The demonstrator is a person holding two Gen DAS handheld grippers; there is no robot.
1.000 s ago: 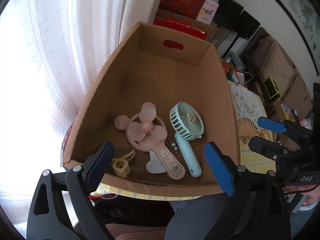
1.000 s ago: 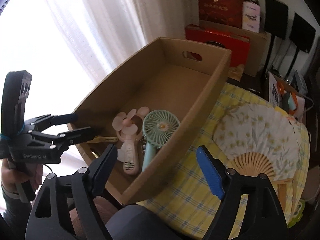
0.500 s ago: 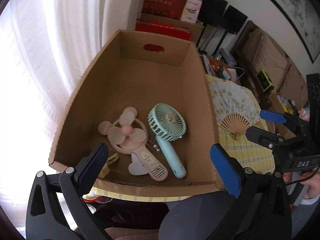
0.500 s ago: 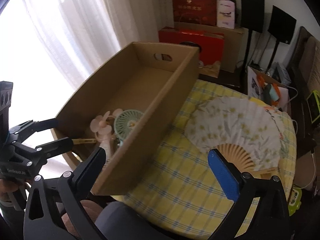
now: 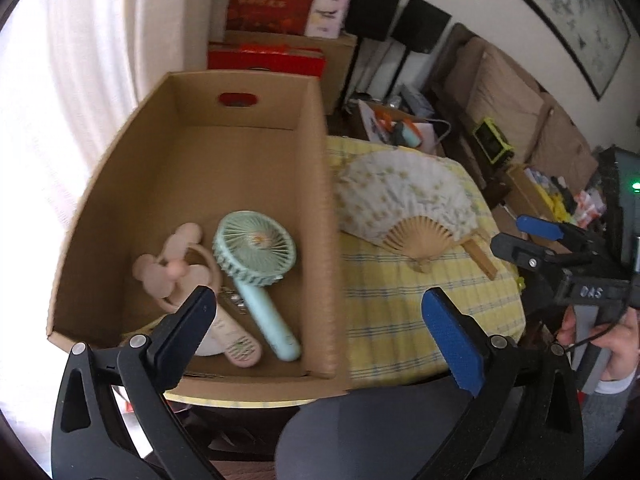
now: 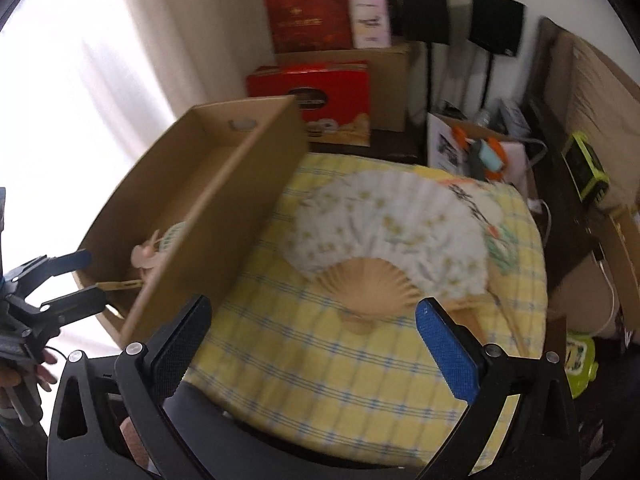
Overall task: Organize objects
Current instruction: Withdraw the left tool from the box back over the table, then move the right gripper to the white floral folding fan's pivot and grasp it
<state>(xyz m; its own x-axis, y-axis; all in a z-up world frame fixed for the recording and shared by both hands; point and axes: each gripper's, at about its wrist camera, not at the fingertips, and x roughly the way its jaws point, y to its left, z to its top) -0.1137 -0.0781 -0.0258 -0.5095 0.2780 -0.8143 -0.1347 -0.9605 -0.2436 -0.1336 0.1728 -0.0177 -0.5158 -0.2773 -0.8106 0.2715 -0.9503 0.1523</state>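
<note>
A cardboard box (image 5: 320,208) stands on the left of a yellow checked tablecloth (image 5: 400,312). In it lie a mint handheld fan (image 5: 256,256) and a pink handheld fan (image 5: 176,272). An open white paper folding fan (image 5: 404,200) lies on the cloth right of the box; it also shows in the right wrist view (image 6: 384,232). My left gripper (image 5: 320,328) is open and empty above the box's near right corner. My right gripper (image 6: 316,340) is open and empty above the cloth, near the folding fan's wooden base. The box (image 6: 224,216) is at its left.
Red gift boxes (image 6: 316,96) and a brown carton stand behind the table. A white bag with orange and teal items (image 6: 480,156) sits at the far right edge. A green device (image 6: 588,172), black speaker stands and white curtains (image 5: 80,60) surround the table.
Both grippers have swung to the right, away from the box interior toward the folding fan on the cloth. Both stay open and empty. The fans in the box have not moved.
</note>
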